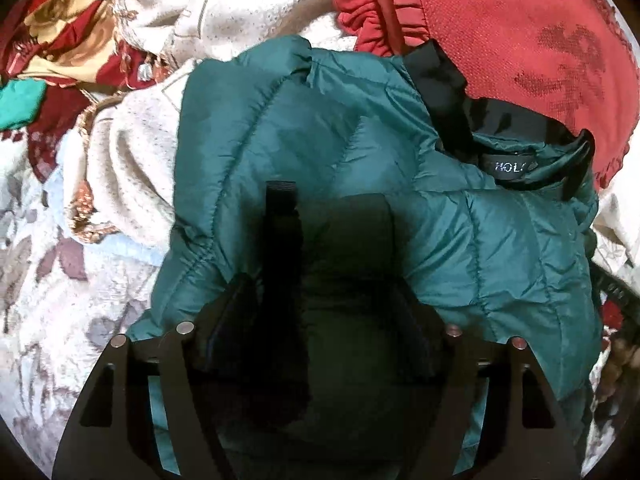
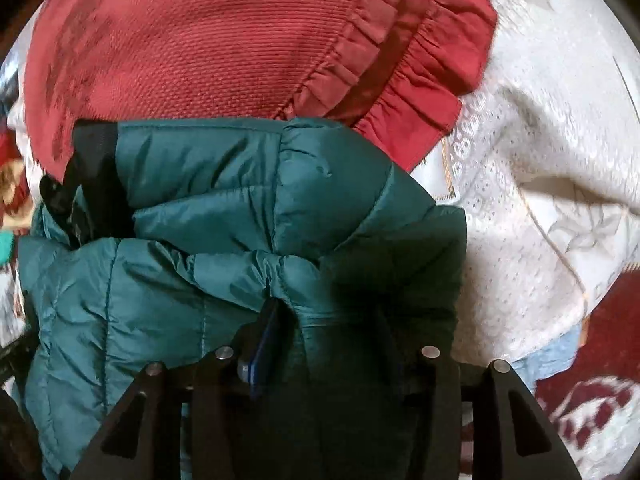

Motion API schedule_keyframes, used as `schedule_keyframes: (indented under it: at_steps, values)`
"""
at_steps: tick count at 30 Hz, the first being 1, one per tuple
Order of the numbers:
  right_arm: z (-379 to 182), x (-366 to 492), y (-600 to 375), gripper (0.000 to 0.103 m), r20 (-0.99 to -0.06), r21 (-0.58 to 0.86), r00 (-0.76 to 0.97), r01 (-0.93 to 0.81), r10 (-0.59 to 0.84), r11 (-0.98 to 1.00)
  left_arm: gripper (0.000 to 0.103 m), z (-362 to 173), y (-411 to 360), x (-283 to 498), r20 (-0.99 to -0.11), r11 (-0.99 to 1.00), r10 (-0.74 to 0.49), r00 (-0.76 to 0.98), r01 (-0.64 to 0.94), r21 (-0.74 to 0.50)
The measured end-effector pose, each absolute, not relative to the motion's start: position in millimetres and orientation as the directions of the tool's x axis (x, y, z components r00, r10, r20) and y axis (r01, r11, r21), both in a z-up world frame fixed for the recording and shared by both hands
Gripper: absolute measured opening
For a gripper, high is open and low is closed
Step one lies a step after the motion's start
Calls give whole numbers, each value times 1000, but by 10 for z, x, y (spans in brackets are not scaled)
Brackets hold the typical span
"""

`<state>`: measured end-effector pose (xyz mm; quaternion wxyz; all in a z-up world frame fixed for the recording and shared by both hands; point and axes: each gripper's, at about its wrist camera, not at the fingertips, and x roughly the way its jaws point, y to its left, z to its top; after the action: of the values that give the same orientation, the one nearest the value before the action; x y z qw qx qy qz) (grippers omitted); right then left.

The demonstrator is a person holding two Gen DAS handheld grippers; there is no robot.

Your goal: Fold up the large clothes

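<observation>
Teal quilted jacket (image 1: 328,128) bunched on bed; no containers.

R fingers (image 2: 280,320) buried in jacket (image 2: 224,208); grip unclear.

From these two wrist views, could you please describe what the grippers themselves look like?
Both are matt black plastic. The left gripper has two flat, angular linkage arms per side, each capped by a round silver pin, with triangular cut-outs lower down. The right gripper has the same build, with a blue edge along one finger. No cables, hands or sleeves show.
</observation>
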<state>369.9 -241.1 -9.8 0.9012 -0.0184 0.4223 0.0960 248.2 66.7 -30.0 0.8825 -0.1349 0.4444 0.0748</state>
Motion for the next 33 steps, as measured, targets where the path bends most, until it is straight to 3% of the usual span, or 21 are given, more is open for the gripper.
schedule_keyframes:
  at_steps: [3,7,9,11,13,17,20,23,25,27,30,33]
  values:
    - [163,3600,-2328,46,-739,-10,669,-127,78,992,71,-305,657,2464,-803,954,33,595,-259,-153]
    - [495,3268,-1982,49,-629,106,743,-210,229,972,71,-321,591,2437,-801,959,73,594,-261,-106]
    - [373,3255,-1674,71,-671,117,684,-286,288,951,72,-334,563,2425,-800,960,90,593,-264,-88]
    - [34,3292,-1368,83,-767,23,602,-319,221,947,71,-327,495,2391,-802,960,88,591,-266,-91]
    - [-137,3244,-1272,83,-768,-63,622,-307,150,950,71,-318,504,2384,-804,959,76,590,-265,-104]
    - [161,2999,-1349,83,-731,-30,661,-283,172,959,71,-221,586,2373,-801,946,50,597,-285,-153]
    - [407,2678,-1432,83,-674,-2,703,-313,229,950,71,20,580,2239,-724,944,76,686,-283,-169]
    - [424,2425,-1533,83,-677,-29,712,-276,184,961,71,216,344,2111,-648,972,10,762,-160,-173]
    - [318,2319,-1735,83,-691,-6,701,-248,175,969,71,137,190,2141,-679,975,-84,729,-79,-205]
    - [161,2448,-1837,83,-713,13,680,-235,174,972,71,-124,84,2258,-771,976,-123,624,-65,-208]
    - [-241,2689,-1994,93,-779,100,583,-247,230,964,71,-250,-6,2283,-788,991,-47,613,-71,-114]
    - [-332,2680,-1994,99,-752,140,593,-282,287,949,74,-244,-46,2285,-790,992,-33,613,-77,-101]
